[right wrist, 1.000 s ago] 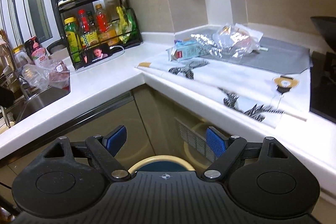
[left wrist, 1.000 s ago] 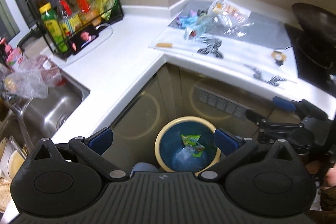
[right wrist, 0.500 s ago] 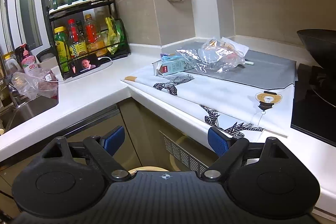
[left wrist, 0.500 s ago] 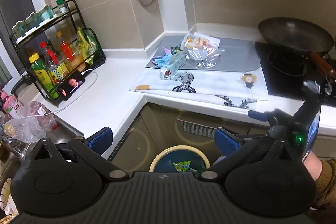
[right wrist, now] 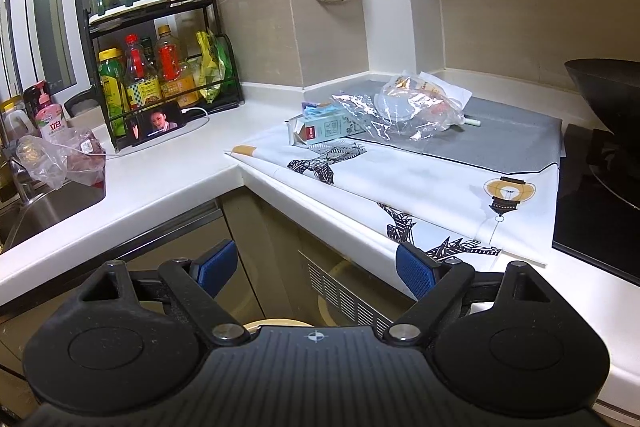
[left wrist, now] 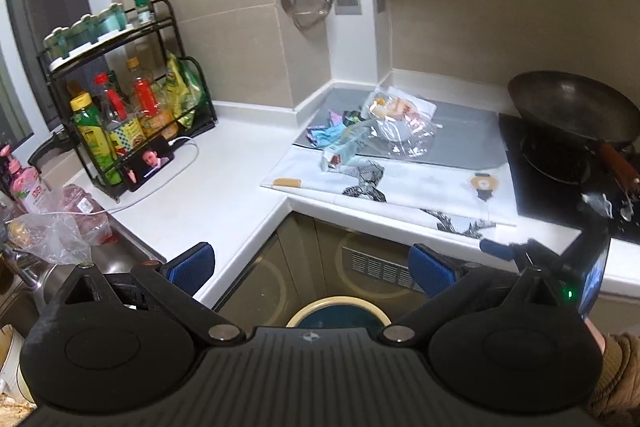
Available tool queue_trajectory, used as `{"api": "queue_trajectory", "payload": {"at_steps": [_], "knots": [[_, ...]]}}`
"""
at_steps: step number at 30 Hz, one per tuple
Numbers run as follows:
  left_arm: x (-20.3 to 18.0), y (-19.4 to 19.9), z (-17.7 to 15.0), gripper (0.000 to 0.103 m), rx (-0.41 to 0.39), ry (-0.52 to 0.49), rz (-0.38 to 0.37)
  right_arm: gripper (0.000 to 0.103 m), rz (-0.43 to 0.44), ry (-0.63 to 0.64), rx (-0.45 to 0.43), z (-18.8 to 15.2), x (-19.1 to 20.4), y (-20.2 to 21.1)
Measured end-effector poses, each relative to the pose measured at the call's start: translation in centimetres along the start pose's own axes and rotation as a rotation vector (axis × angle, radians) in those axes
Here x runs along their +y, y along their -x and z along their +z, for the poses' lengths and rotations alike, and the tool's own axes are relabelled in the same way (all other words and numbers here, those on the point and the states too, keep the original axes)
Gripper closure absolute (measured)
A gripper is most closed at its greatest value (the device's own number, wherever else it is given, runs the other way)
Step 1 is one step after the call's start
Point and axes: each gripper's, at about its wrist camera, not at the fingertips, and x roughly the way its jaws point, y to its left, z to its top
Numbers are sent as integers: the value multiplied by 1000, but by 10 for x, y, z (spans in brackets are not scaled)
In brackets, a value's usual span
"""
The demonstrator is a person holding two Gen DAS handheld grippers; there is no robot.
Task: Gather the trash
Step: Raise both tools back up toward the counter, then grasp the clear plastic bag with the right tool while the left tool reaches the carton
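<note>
A pile of trash lies on the counter corner: a milk carton [left wrist: 343,150] [right wrist: 326,127], a clear plastic bag [left wrist: 404,125] [right wrist: 408,109] and coloured wrappers [left wrist: 326,131]. A yellow-rimmed blue bin [left wrist: 338,313] stands on the floor below the counter; its rim also shows in the right wrist view [right wrist: 276,324]. My left gripper [left wrist: 310,267] is open and empty above the bin. My right gripper [right wrist: 316,269] is open and empty in front of the counter edge; it also shows in the left wrist view [left wrist: 516,251].
A patterned white mat [right wrist: 420,183] and a grey mat [right wrist: 500,143] cover the counter. A bottle rack [left wrist: 124,115] and a phone [left wrist: 150,163] stand at left. A sink [right wrist: 44,199] with a plastic bag [right wrist: 60,155] is far left. A wok [left wrist: 572,111] sits on the hob.
Both grippers have risen and tilted up from the bin toward the counter. The bin has dropped low in the left view and its contents are out of sight.
</note>
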Motion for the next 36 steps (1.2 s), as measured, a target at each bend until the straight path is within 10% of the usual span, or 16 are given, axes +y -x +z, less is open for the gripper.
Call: {"api": "queue_trajectory", "payload": {"at_steps": [21, 36], "knots": [[37, -116, 4, 0, 180, 68, 115, 2, -14, -103, -175, 50, -41, -37], [57, -186, -16, 0, 325, 161, 147, 0, -46, -493, -198, 98, -127, -181]]}}
